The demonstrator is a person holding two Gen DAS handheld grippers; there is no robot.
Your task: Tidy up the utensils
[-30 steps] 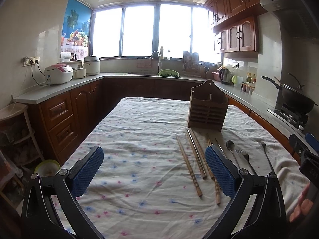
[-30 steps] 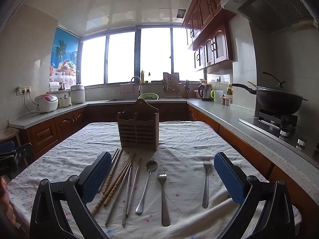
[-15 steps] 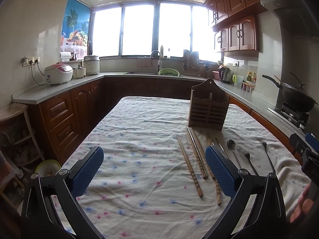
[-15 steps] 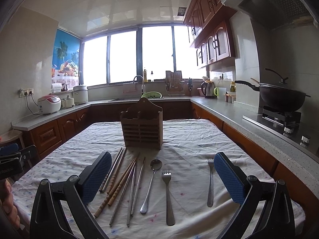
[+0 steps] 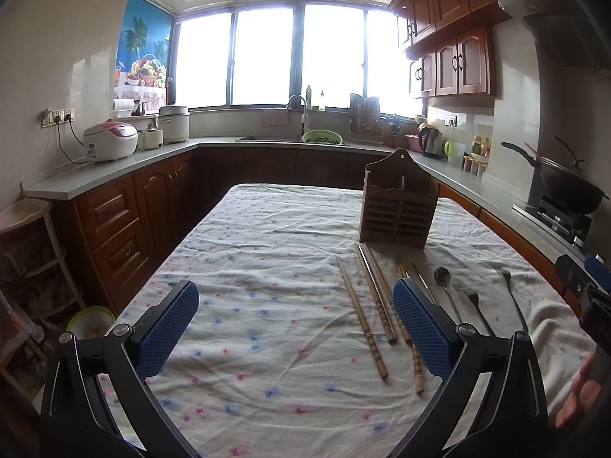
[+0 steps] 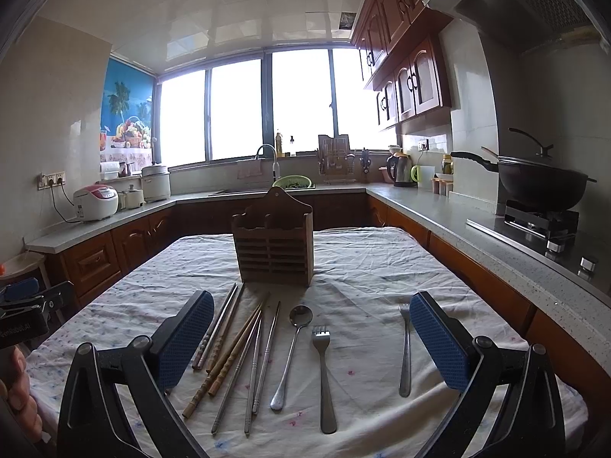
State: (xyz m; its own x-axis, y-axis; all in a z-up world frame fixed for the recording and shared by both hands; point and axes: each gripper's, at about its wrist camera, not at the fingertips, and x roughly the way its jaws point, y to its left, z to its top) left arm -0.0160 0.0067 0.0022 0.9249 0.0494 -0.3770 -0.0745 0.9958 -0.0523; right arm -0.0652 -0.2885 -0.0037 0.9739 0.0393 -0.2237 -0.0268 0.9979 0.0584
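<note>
We see a slatted wooden utensil holder (image 6: pixel 273 244) standing upright; before it lie bamboo and metal chopsticks (image 6: pixel 233 343), a spoon (image 6: pixel 292 351) and two forks (image 6: pixel 324 374), flat, handles toward us.

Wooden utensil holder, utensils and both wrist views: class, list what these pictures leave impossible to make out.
- Wooden utensil holder: its inside is hidden by its own front wall in both views.
- Chopsticks: the exact count is unclear; the right gripper covers some, and in the left wrist view the left gripper does.
- Outer fork: partly behind the right gripper's jaws.
- Counter bottles: labels too small.
</note>
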